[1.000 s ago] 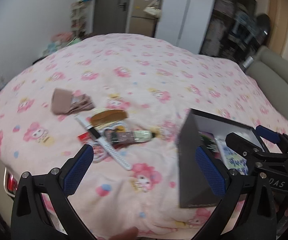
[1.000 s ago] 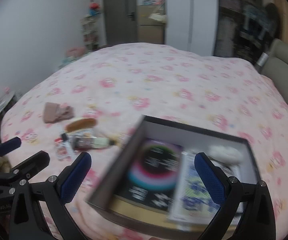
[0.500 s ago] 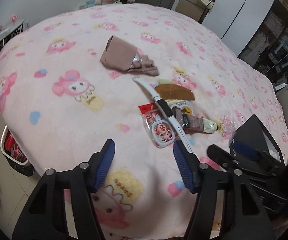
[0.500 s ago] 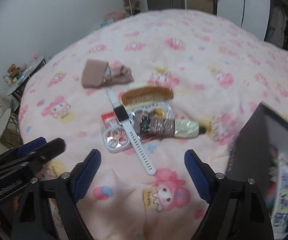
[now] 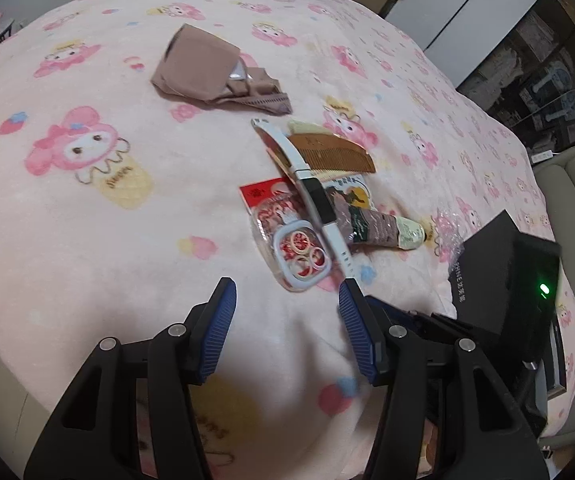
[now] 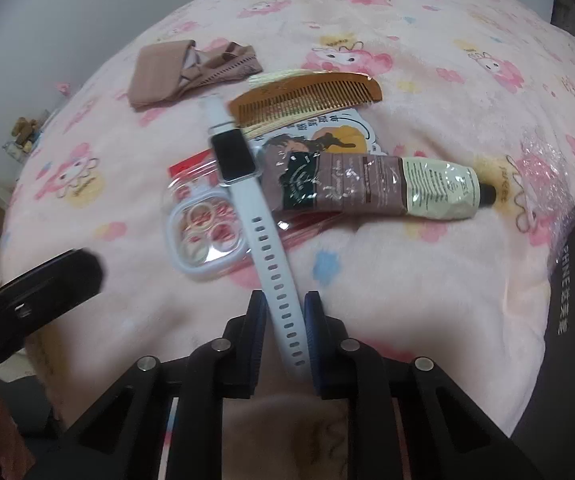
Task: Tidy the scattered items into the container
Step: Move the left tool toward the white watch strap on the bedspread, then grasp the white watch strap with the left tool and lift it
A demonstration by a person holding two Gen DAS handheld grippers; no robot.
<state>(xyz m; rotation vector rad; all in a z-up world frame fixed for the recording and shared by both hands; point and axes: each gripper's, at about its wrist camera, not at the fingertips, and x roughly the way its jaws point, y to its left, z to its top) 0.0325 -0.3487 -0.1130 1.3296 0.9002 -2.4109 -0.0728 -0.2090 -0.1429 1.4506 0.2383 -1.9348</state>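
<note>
Right gripper (image 6: pixel 285 322), jaws closing, astride white watch strap (image 6: pixel 277 280).

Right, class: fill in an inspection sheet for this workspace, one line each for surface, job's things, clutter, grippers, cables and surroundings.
Surface: pink cartoon-print blanket on a bed.
Job's things: white smartwatch, wooden comb, tube, ring case, beige fabric; black box to the right.
Clutter: crinkled clear wrap beside the box.
Grippers: right gripper closing around the watch strap; left gripper closing, nothing between its jaws.
Cables: nothing seen.
Surroundings: white wardrobe, dark shelves.
</note>
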